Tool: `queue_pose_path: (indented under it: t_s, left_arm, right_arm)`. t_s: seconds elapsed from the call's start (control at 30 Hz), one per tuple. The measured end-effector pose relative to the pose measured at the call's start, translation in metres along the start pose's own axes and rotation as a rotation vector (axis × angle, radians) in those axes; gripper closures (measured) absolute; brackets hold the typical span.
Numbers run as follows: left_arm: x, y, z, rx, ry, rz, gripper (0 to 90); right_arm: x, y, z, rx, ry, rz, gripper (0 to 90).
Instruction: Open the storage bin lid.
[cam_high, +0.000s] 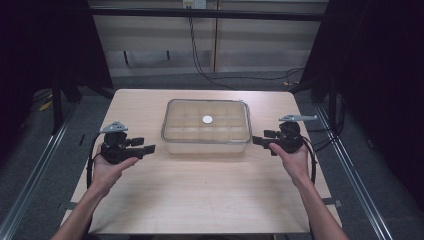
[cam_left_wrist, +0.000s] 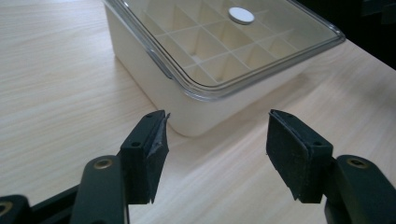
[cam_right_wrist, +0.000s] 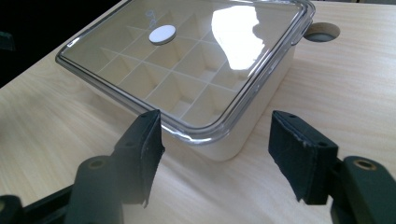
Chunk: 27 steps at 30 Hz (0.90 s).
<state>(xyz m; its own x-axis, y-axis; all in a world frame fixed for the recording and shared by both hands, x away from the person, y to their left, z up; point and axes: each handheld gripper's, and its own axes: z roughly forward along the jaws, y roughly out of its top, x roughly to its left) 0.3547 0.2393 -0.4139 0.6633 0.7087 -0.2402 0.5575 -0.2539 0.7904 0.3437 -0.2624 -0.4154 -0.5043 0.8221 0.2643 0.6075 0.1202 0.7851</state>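
with both tongs, left (cam_high: 150, 148) and right (cam_high: 256, 140), held wide and empty, the lidded box (cam_high: 206, 126) on the desk (cam_high: 200, 195) is best approached squarely at its near corners.

The right hand-held gripper (cam_right_wrist: 215, 154) is seen with jaws spread wide, empty, aimed at a corner of a cream divided box (cam_right_wrist: 247, 126). The box is covered by a clear lid (cam_right_wrist: 196, 60) bearing a white disc (cam_right_wrist: 162, 34) and rests on the tabletop (cam_right_wrist: 345, 88).

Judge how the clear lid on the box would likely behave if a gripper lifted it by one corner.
The lid looks like rigid plastic with a raised rim, so probably stiff, not floppy. Its glossy glare suggests it may slip between pads. The box beneath appears empty, so it might lift too.
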Motion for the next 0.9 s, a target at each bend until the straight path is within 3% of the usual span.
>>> queue_pose_path:
  t_s: [0.13, 0.2, 0.33, 0.4, 0.5, 0.67, 0.9]
  left_arm:
    - [0.007, 0.009, 0.003, -0.017, 0.008, -0.013, 38.5]
    - [0.009, 0.013, 0.005, -0.019, 0.014, 0.000, 38.5]
    - [0.010, 0.023, 0.006, -0.042, -0.026, -0.022, 39.0]
    - [0.009, 0.027, 0.005, -0.050, -0.020, -0.002, 38.9]
    - [0.010, 0.032, 0.006, -0.057, -0.023, -0.023, 38.9]
    - [0.018, 0.044, 0.012, -0.058, 0.023, -0.002, 38.1]
    - [0.031, 0.054, 0.038, 0.006, 0.036, -0.023, 37.2]
  right_arm:
    - [-0.004, 0.010, 0.008, -0.005, -0.013, -0.010, 38.2]
    - [-0.007, 0.014, 0.011, -0.004, -0.017, -0.009, 39.0]
    - [-0.013, 0.024, 0.021, 0.024, -0.012, -0.001, 33.2]
    - [-0.014, 0.028, 0.025, 0.031, -0.011, 0.001, 32.5]
    - [-0.016, 0.034, 0.028, 0.036, -0.001, 0.003, 31.6]
    - [-0.021, 0.042, 0.036, 0.045, -0.011, 0.000, 26.2]
    - [-0.033, 0.056, 0.053, 0.072, -0.030, -0.005, 26.3]
